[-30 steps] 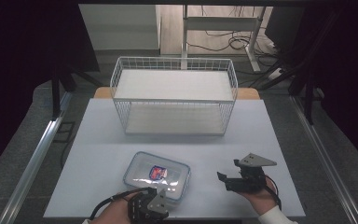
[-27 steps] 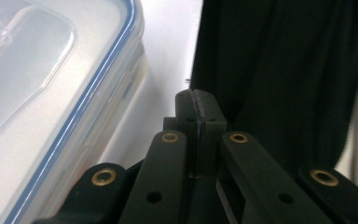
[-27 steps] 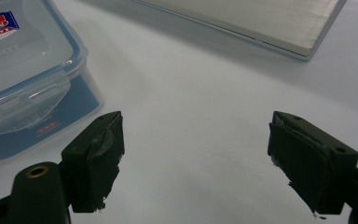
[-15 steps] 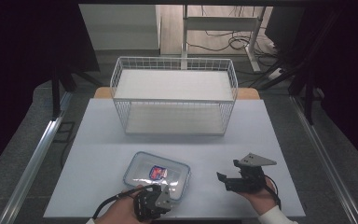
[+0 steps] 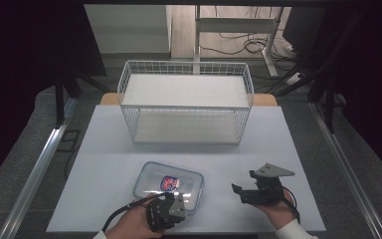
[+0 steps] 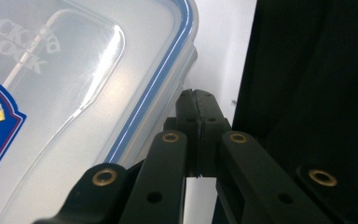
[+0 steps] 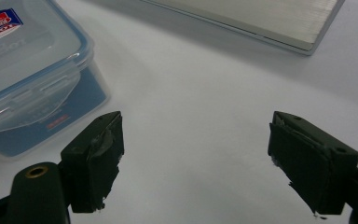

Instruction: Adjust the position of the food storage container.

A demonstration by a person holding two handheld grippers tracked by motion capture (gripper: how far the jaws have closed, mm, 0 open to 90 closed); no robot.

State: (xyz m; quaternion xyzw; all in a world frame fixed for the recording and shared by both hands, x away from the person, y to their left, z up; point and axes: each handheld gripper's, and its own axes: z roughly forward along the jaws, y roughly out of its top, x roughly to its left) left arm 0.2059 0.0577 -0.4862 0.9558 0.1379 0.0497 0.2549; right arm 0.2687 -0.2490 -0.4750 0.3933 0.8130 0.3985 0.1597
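The left gripper [image 5: 171, 211] has its jaws pressed together with nothing between them, just beside the near rim of the clear lidded container [image 5: 168, 183], probably to push or unlatch it. The container lies flat on the white worktop [image 5: 288, 144], before the wire basket [image 5: 186, 102]. The right gripper [image 5: 243, 191] waits nearby, jaws wide apart and empty.

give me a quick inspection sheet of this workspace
surface: white table, bare around the items
job's things: clear lidded plastic container with blue seal, lid on, near the front edge
clutter: nothing seen
grippers: left gripper shut, empty, beside the container's rim; right gripper open, empty, resting apart from the container
cables: black cable trailing from the left gripper; more cables on the floor beyond
surroundings: empty white wire basket at the back; dark curtains both sides
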